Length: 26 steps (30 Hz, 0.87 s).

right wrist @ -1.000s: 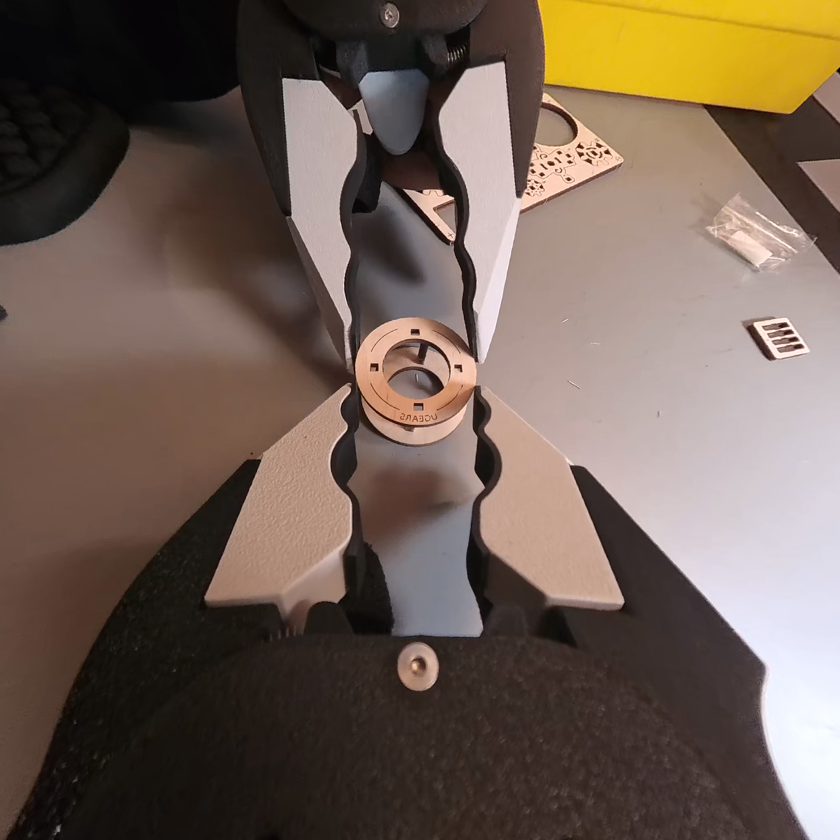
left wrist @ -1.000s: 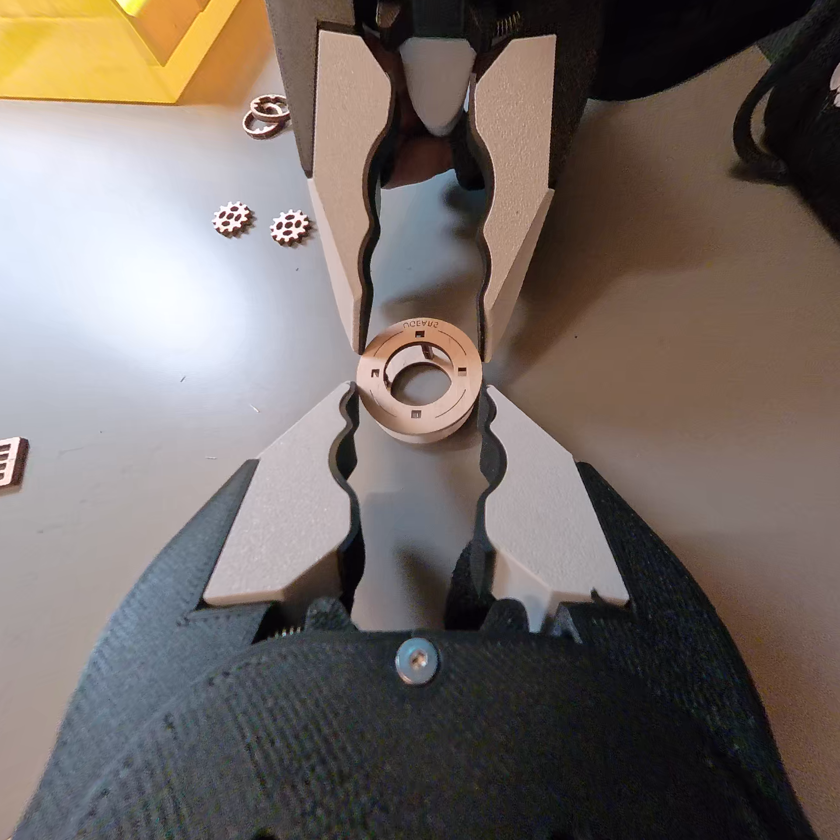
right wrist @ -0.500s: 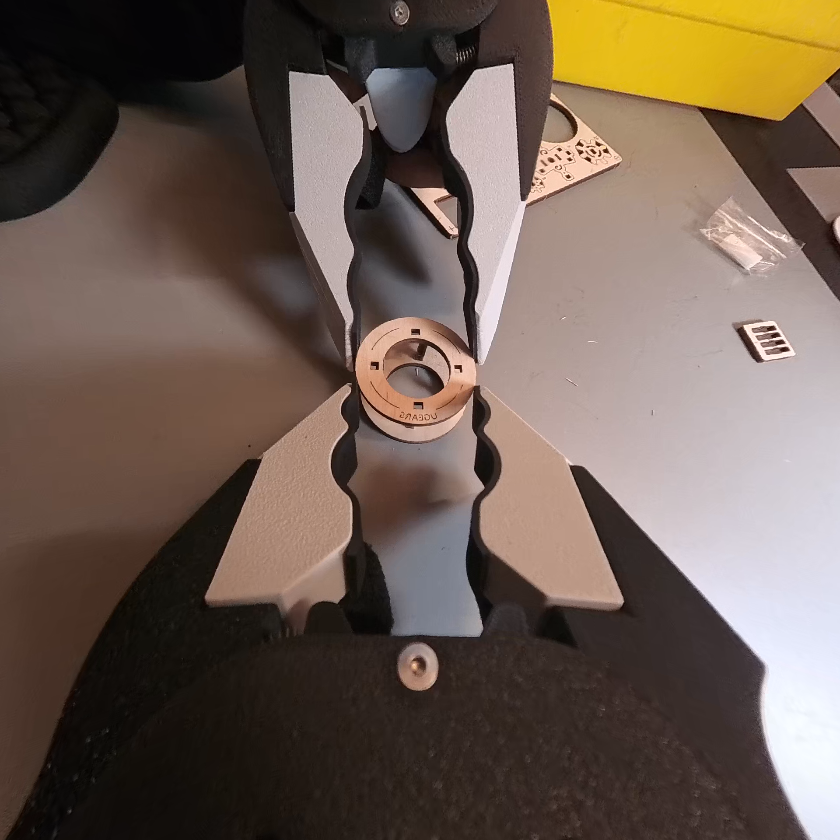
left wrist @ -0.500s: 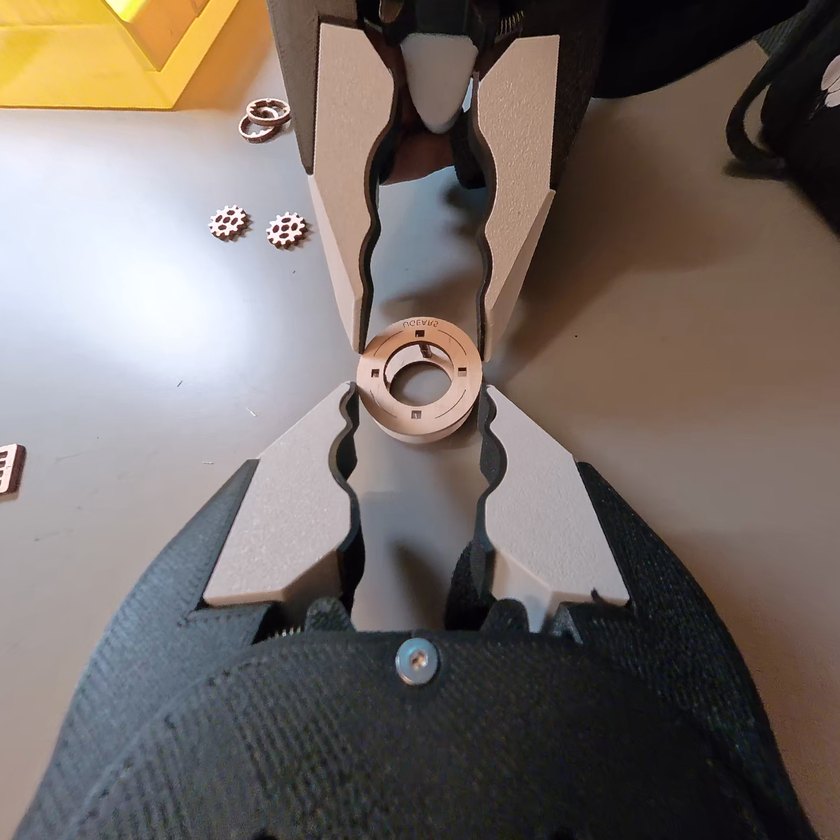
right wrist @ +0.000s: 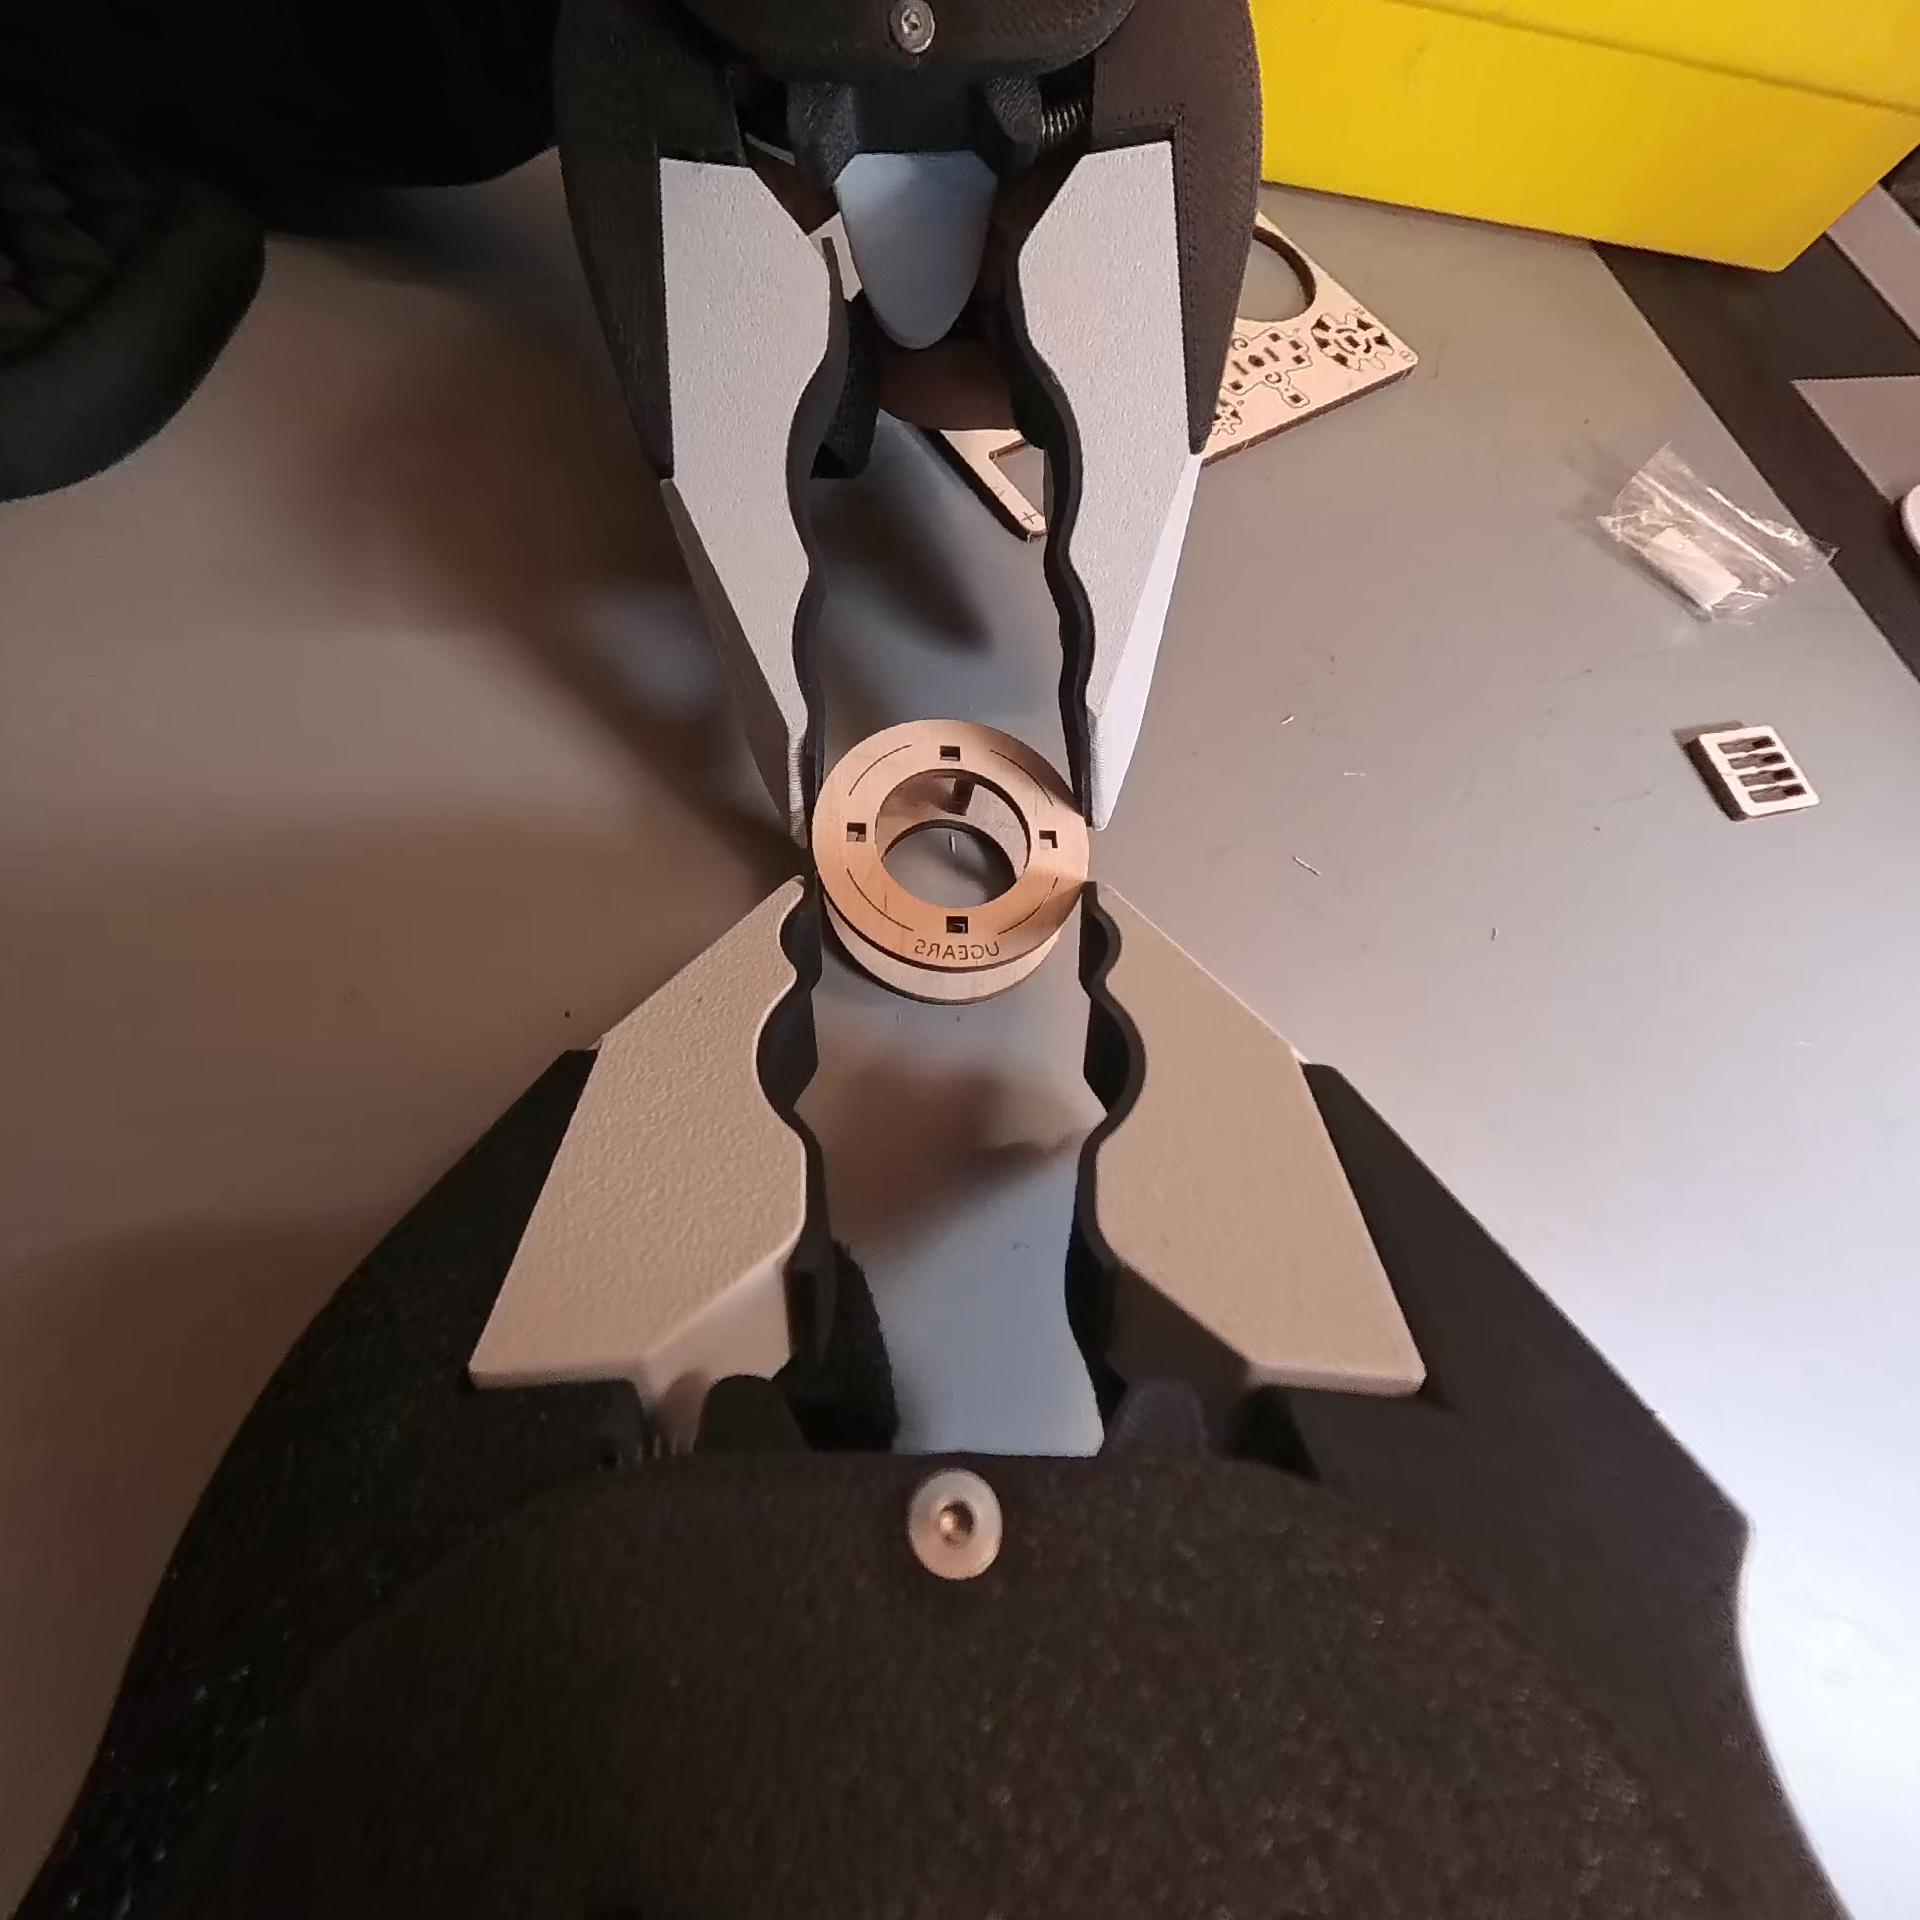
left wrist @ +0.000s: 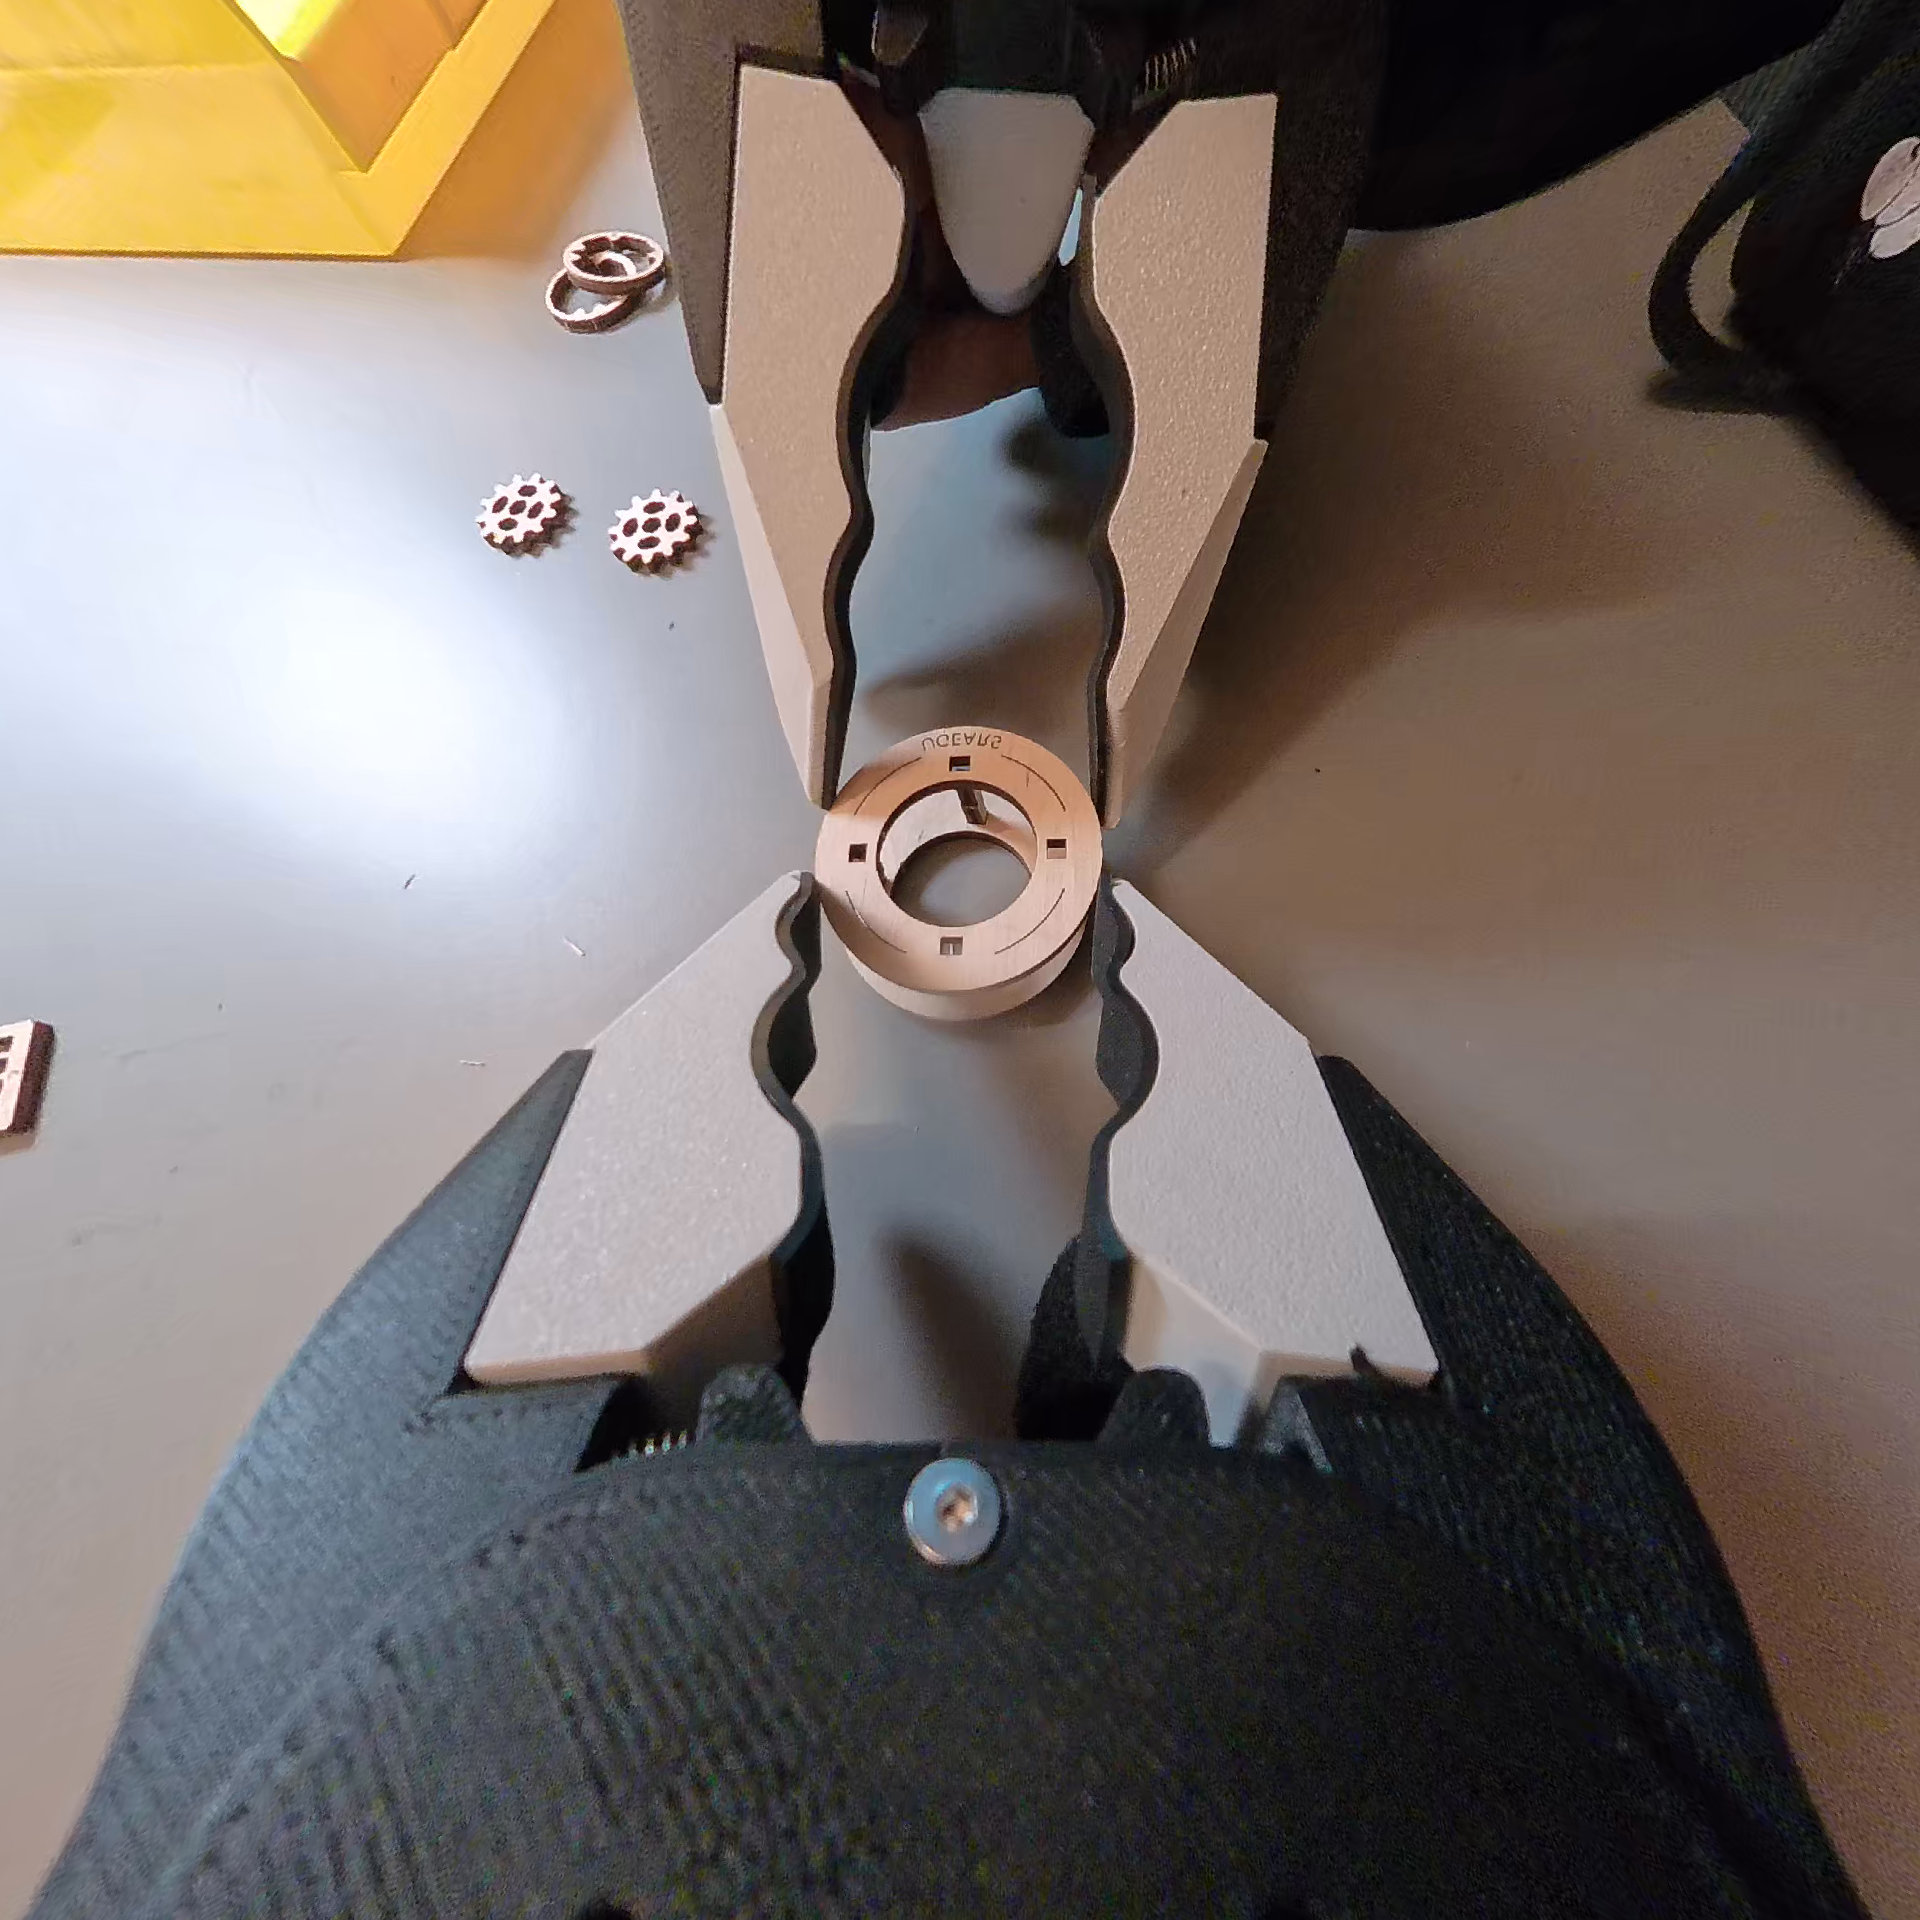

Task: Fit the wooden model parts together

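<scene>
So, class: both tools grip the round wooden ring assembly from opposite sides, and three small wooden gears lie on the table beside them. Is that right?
Not quite. The left tool and the right tool do grip the ring assembly from opposite sides, but the left wrist view shows two small gears on the table, not three.

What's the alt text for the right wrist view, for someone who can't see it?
Two grippers face each other over a grey table, both holding a round two-layer wooden ring assembly by its rim: the right gripper from below, the left gripper from above. Behind lie a yellow box, a cut wooden sheet, a plastic bag and a slotted wooden piece.
</scene>
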Available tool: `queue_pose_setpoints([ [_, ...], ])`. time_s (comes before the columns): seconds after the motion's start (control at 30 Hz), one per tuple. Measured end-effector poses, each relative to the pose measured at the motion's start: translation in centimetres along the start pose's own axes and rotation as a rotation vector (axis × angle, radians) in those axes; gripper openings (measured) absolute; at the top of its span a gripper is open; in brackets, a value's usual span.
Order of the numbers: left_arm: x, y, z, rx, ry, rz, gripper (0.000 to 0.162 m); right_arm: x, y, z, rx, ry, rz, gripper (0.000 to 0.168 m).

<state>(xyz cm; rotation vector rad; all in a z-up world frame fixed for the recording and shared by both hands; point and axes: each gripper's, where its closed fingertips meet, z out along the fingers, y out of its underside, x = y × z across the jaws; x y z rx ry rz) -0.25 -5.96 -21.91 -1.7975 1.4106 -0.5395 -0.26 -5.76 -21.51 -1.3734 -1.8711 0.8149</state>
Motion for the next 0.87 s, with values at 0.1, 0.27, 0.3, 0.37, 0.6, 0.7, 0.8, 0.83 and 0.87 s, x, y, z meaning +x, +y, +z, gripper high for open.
queue_pose_setpoints([
  [0.1,-0.05,0.02,-0.04,0.002,-0.003,0.003,0.052,0.04,-0.04,0.03,0.001,0.002,-0.001,0.047],
  [0.27,-0.07,0.04,-0.08,0.010,0.001,-0.003,0.052,0.07,-0.14,0.05,0.007,0.003,0.003,0.047],
  [0.3,-0.08,0.04,-0.10,0.011,0.001,-0.004,0.052,0.09,-0.18,0.03,0.008,0.004,0.004,0.047],
  [0.37,-0.16,0.01,-0.11,0.014,-0.002,-0.005,0.052,0.18,-0.18,0.01,0.008,0.007,0.006,0.047],
  [0.6,-0.36,-0.12,-0.05,0.027,0.008,-0.007,0.052,0.40,-0.29,-0.12,0.011,0.017,0.018,0.047],
  [0.7,-0.40,-0.28,-0.20,0.035,0.023,0.007,0.052,0.42,-0.44,-0.23,0.015,0.022,0.023,0.047],
  [0.8,-0.34,-0.15,-0.24,0.027,0.055,0.042,0.052,0.32,-0.35,-0.22,0.007,0.023,0.025,0.046],
  [0.83,-0.33,-0.09,-0.19,0.023,0.070,0.052,0.052,0.34,-0.26,-0.20,0.003,0.026,0.023,0.046],
  [0.87,-0.36,-0.05,-0.13,0.018,0.082,0.063,0.052,0.38,-0.20,-0.22,0.000,0.030,0.022,0.046],
])
